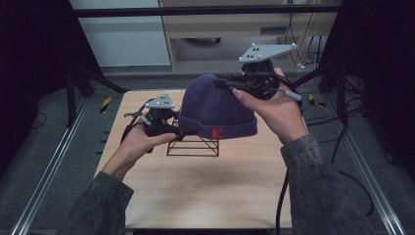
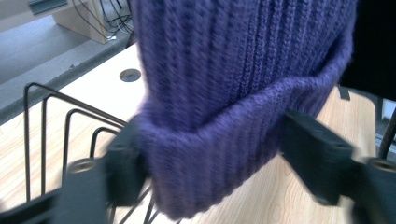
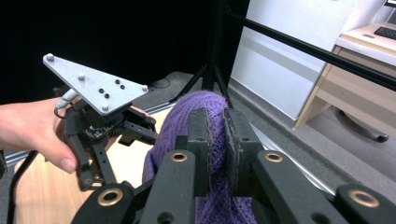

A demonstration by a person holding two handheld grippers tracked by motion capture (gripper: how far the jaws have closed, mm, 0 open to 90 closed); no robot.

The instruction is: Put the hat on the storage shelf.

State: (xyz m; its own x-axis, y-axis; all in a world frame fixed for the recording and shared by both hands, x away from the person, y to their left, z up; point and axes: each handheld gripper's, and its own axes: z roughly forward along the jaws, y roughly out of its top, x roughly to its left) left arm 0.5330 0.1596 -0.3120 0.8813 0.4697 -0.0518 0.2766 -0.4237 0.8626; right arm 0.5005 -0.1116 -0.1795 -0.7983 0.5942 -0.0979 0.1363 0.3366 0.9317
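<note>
A purple knit beanie (image 1: 215, 105) with a red K on its cuff sits over a black wire stand (image 1: 193, 146) on the wooden table (image 1: 205, 191). My right gripper (image 1: 224, 81) is at the crown, and in the right gripper view its jaws (image 3: 218, 135) are shut on a fold of the knit (image 3: 177, 126). My left gripper (image 1: 180, 131) is at the cuff's left end. Seen from the left gripper view, it (image 2: 219, 168) stands open with the folded cuff (image 2: 224, 154) between the wide jaws, beside the stand's wires (image 2: 56, 116). The right gripper view catches the left gripper (image 3: 142, 130) against the hat.
Aluminium rails (image 1: 44, 181) run along both sides of the table. Black tripod legs (image 1: 93, 78) stand at the back left, and a wooden desk (image 1: 244, 29) with cables lies beyond. A round hole (image 2: 130, 74) marks the tabletop near the stand.
</note>
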